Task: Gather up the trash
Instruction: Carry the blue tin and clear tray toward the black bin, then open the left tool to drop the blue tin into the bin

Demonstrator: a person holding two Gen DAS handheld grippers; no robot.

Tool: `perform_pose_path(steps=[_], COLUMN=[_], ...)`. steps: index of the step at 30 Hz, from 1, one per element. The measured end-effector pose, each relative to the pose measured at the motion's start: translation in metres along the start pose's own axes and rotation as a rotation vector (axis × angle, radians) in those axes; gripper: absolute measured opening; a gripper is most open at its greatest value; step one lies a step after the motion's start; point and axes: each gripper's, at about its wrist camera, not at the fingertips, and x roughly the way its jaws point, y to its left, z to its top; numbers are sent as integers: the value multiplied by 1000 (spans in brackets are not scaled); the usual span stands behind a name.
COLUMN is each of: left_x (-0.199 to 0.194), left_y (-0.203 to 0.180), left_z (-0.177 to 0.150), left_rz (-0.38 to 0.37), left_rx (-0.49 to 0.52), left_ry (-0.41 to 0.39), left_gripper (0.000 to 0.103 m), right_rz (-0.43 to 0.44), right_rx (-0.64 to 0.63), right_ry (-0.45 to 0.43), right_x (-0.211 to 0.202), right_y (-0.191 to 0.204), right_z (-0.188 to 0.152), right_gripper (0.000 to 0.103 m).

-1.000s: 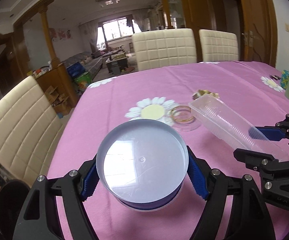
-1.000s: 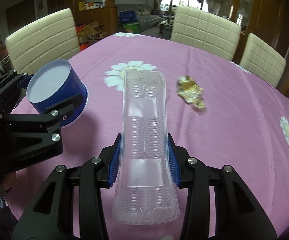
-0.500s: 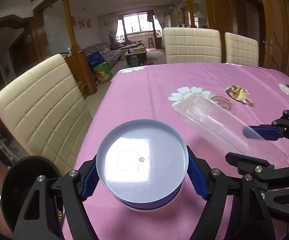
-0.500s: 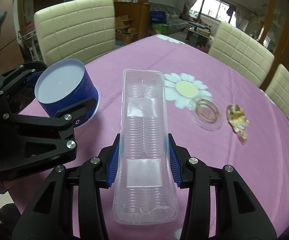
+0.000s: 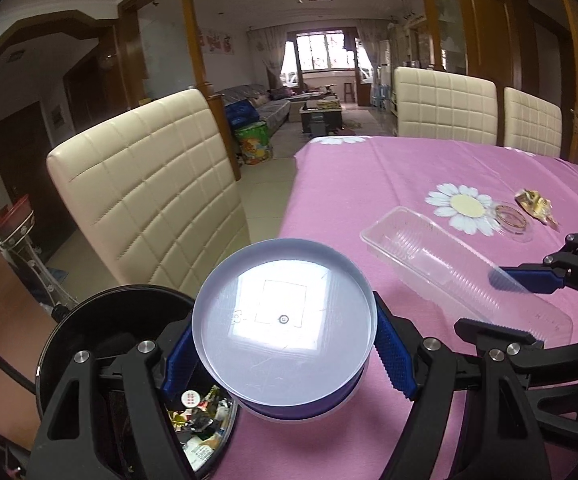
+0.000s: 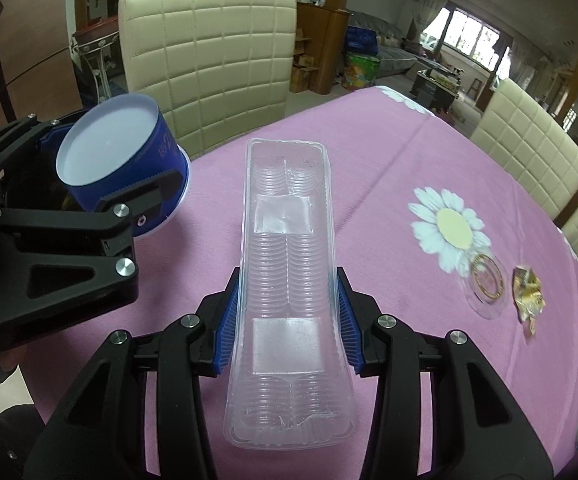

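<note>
Left wrist view: left gripper [image 5: 285, 354] is clamped on the blue tub [image 5: 285, 326], pale base facing the camera. The black bin [image 5: 89, 320] sits at about 8 o'clock from the tub, below the table edge, its mouth partly hidden behind the gripper (wrappers visible inside). Tub overhangs the pink tablecloth [image 5: 369, 184] edge, nearly over the bin rim. So the left hand is the nearer one to the drop. Right gripper shows at 3 o'clock holding the clear tray [image 5: 441, 264].

Right wrist view: right gripper [image 6: 287, 320] pinches the clear tray across its short width, pads on both long walls; long axis runs 12 to 6 o'clock, straight out along the fingers. Left gripper and tub at 10 o'clock. Bin not visible here, I judge it lies beyond the tub, so the tray must swing towards 10 o'clock. Still on the table at 3 o'clock: clear lid [image 6: 487, 280] and crumpled gold wrapper [image 6: 529, 294].
</note>
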Motion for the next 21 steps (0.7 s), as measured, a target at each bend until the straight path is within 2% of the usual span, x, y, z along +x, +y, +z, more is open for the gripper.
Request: perform_pose_path(steps=[13, 21], left_x=[-10, -16], left_y=[52, 85], left_z=[-11, -20], left_rz=[82, 170], left_rx=[-73, -125], left_ry=[-9, -20], left_gripper=[74, 74], right_rz=[39, 59], right_rx=[-95, -141], right_ry=[-22, -34], right_x=[4, 10], right_y=[48, 73], right_z=[29, 45], right_gripper=[45, 46])
